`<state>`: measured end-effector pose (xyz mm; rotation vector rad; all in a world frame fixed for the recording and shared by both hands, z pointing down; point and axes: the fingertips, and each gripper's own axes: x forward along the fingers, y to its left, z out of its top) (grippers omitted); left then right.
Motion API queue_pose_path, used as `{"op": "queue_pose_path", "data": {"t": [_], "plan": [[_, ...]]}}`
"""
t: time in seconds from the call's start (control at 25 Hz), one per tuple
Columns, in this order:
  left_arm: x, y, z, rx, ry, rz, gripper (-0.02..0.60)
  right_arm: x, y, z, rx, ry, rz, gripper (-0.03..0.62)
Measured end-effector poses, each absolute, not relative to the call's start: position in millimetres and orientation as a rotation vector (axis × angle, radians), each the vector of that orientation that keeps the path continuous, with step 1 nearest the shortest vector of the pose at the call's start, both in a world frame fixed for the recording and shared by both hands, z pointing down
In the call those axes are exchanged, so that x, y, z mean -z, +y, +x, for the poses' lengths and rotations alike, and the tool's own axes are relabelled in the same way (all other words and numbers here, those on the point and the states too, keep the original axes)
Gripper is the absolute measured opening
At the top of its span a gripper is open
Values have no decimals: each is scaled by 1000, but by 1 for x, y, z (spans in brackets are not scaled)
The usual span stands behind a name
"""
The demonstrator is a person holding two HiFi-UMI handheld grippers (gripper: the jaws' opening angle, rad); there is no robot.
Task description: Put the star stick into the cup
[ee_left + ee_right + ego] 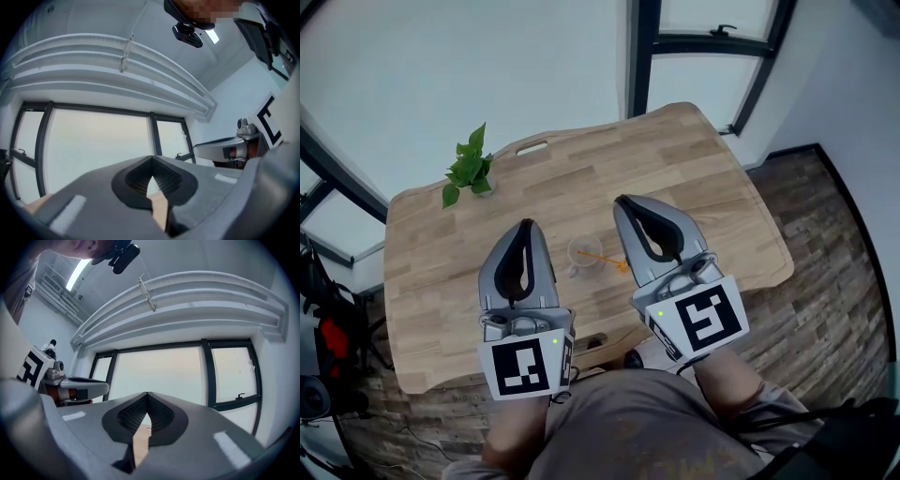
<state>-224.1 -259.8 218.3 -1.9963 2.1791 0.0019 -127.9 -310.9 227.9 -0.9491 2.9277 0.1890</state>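
Note:
A clear glass cup (583,253) stands on the wooden table (441,272) between my two grippers. A thin orange star stick (605,260) leans from the cup's mouth toward the right; its right end lies next to my right gripper. Whether its lower end rests inside the cup I cannot tell. My left gripper (525,223) is shut and empty, just left of the cup. My right gripper (622,199) is shut and empty too, just right of the cup. Both gripper views tilt upward at windows and ceiling; the left gripper (152,158) and right gripper (146,393) hold nothing.
A small green plant (469,169) stands at the table's far left. A handle slot (532,146) is cut near the far edge. Window frames (642,56) stand behind the table. Dark gear (323,328) sits on the floor at the left.

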Motion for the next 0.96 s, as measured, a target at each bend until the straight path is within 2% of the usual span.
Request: {"op": "queue_pose_path", "data": {"t": [0.96], "plan": [[-220,-239,-221,-4,2162,-2015,0,-231,-288,-126,-193,2941,-972,25]]}}
